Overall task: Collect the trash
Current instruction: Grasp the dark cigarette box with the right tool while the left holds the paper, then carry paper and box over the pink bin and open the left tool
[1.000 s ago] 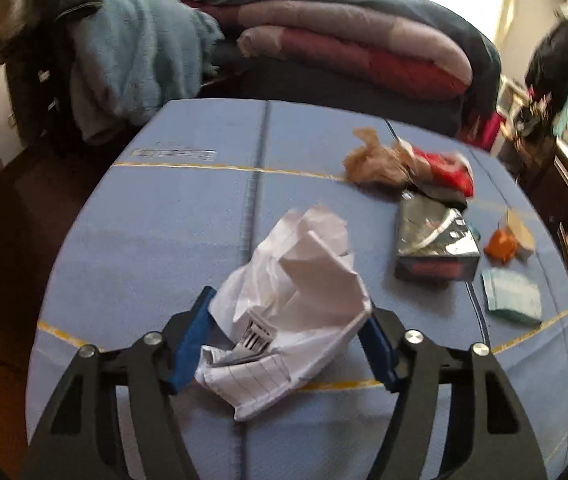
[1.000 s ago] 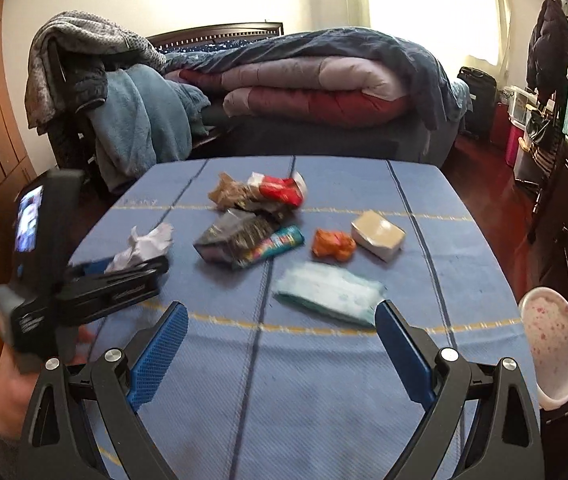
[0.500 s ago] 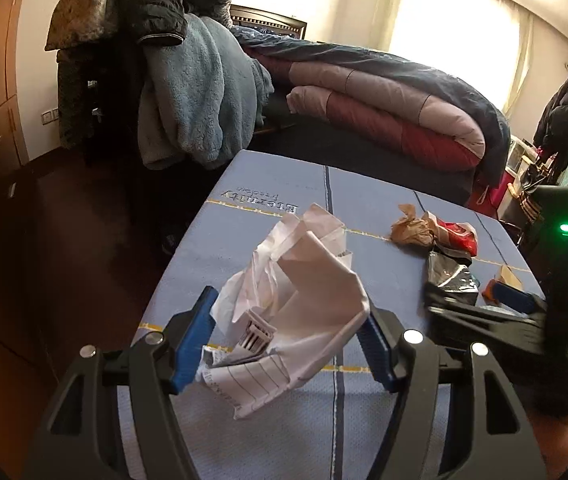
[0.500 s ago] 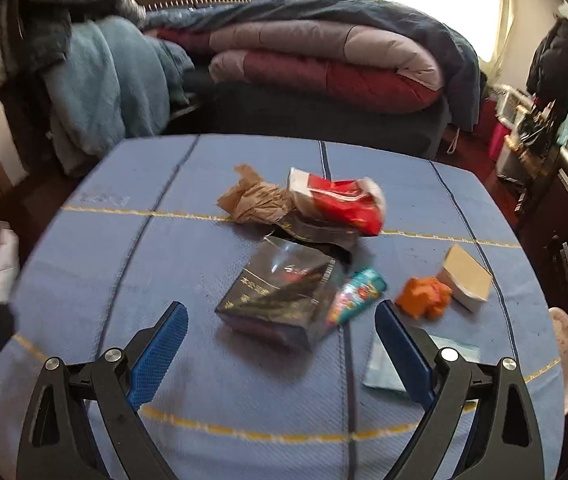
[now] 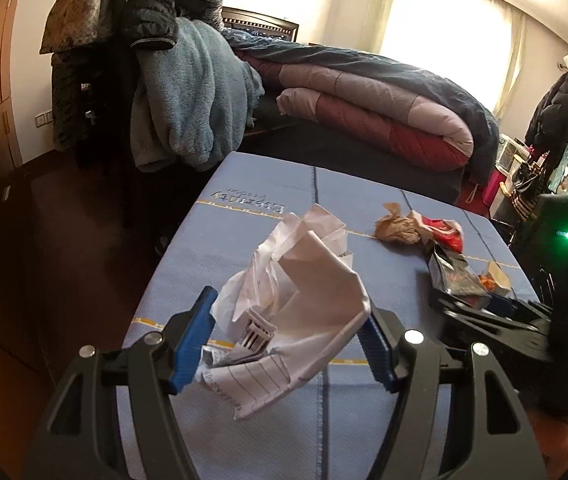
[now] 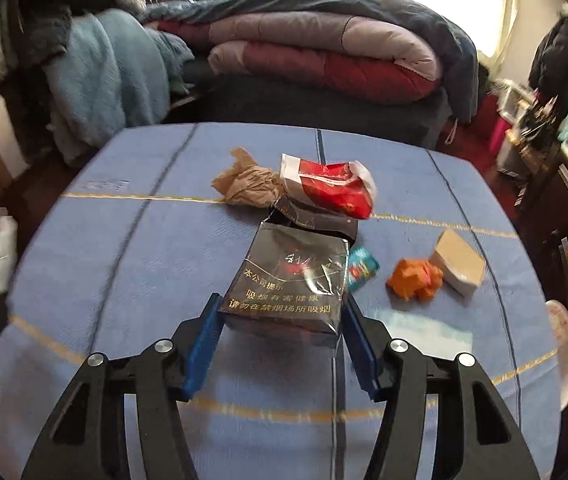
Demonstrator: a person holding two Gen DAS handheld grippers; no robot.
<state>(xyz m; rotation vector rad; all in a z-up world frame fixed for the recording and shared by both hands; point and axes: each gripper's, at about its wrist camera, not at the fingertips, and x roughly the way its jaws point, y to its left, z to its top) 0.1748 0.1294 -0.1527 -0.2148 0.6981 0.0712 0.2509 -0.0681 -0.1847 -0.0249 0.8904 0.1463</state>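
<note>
My left gripper (image 5: 284,332) is shut on a crumpled white paper (image 5: 300,304) and holds it above the blue table (image 5: 243,184), near its left edge. My right gripper (image 6: 279,340) has closed in on a black cigarette carton (image 6: 292,280); its blue fingers (image 6: 203,340) sit against both sides of the carton's near end. The carton also shows in the left wrist view (image 5: 452,276). Brown crumpled paper (image 6: 247,184), a red and white wrapper (image 6: 332,188), an orange wad (image 6: 416,280), a small tan box (image 6: 460,268) and a teal wrapper (image 6: 360,268) lie on the table.
A pale blue tissue pack (image 6: 424,328) lies right of my right gripper. A pink bowl (image 6: 564,352) stands off the table's right edge. A bed with folded quilts (image 6: 324,52) and a chair draped in clothes (image 5: 163,80) stand behind the table.
My right gripper moved forward to the black carton and narrowed its jaws onto it. My left gripper lifted the white paper up and swung left.
</note>
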